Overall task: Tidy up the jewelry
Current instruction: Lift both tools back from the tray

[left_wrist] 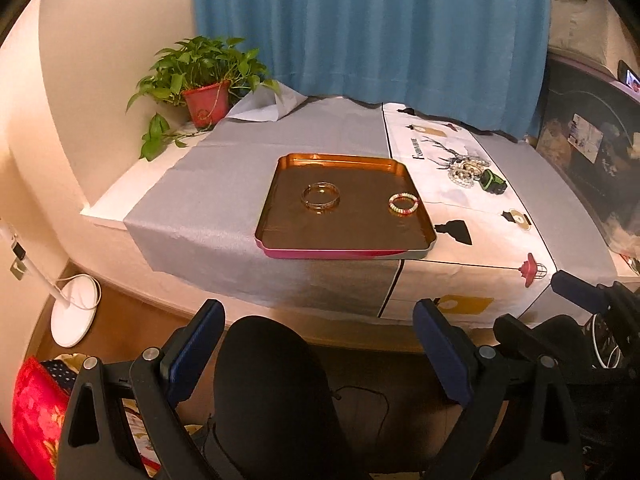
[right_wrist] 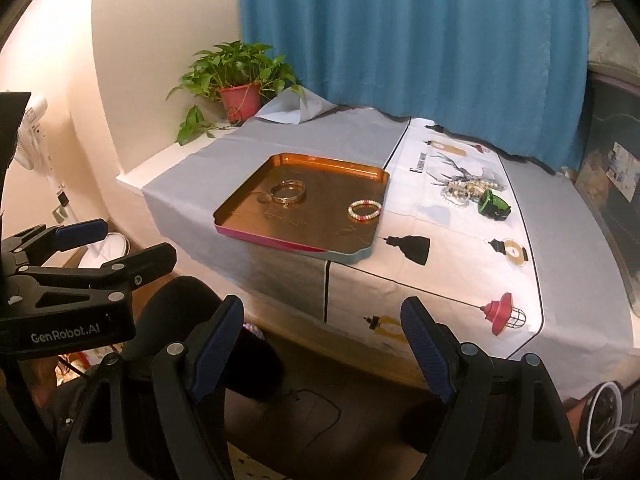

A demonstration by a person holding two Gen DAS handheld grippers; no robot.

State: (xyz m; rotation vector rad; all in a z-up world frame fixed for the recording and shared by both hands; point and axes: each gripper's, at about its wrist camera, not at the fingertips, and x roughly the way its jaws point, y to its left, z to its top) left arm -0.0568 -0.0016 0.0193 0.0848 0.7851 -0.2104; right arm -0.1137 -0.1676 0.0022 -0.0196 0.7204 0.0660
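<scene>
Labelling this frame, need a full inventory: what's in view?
tray: 1, copper inside, pink rim, on the table
bangles: stacked metal set, count unclear, in the tray
beaded bracelet: 1, white and red, in the tray
jewelry pile: count unclear, pale beads, on the tablecloth right of the tray
green-black item: 1, beside the pile
potted plant: 1, green, red pot, far left corner
curtain: blue, behind
left hand-held gripper: open, empty
right hand-held gripper: open, empty
</scene>
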